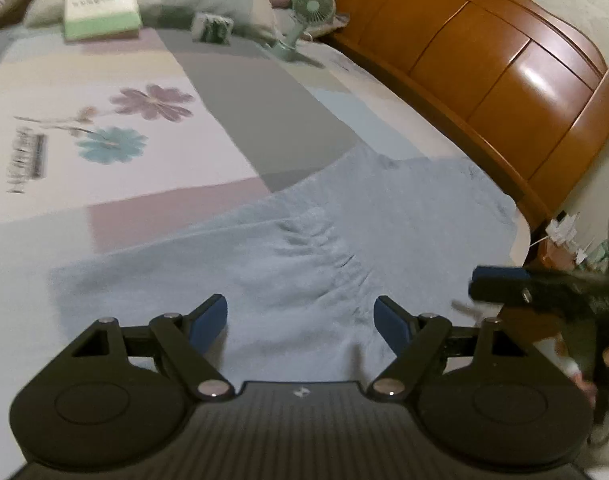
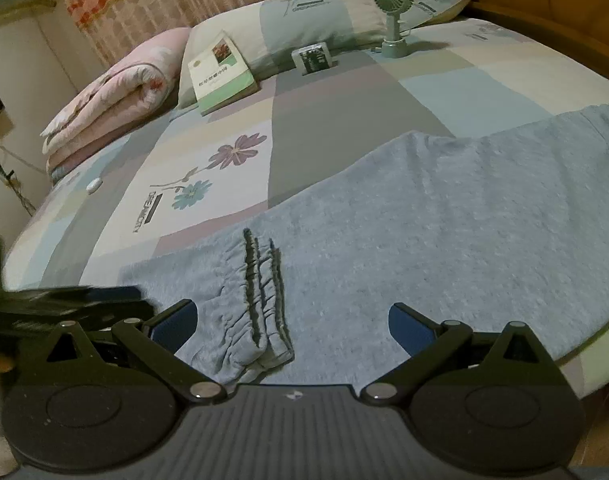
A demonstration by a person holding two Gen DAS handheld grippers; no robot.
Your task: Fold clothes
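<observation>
Left wrist view: the left gripper (image 1: 300, 320), fingers apart and holding nothing, hangs over light blue trousers (image 1: 344, 240) spread across the lower half of a patchwork bedsheet (image 1: 224, 80). The right gripper (image 1: 480, 282) shows at right, blurred.

Right wrist view: the right gripper (image 2: 292, 326), fingers apart, frames the trousers' gathered waistband (image 2: 260, 296) at lower centre.

Left gripper (image 1: 300, 320) and right gripper (image 2: 292, 326) hover side by side — jaws spread wide, empty.
</observation>
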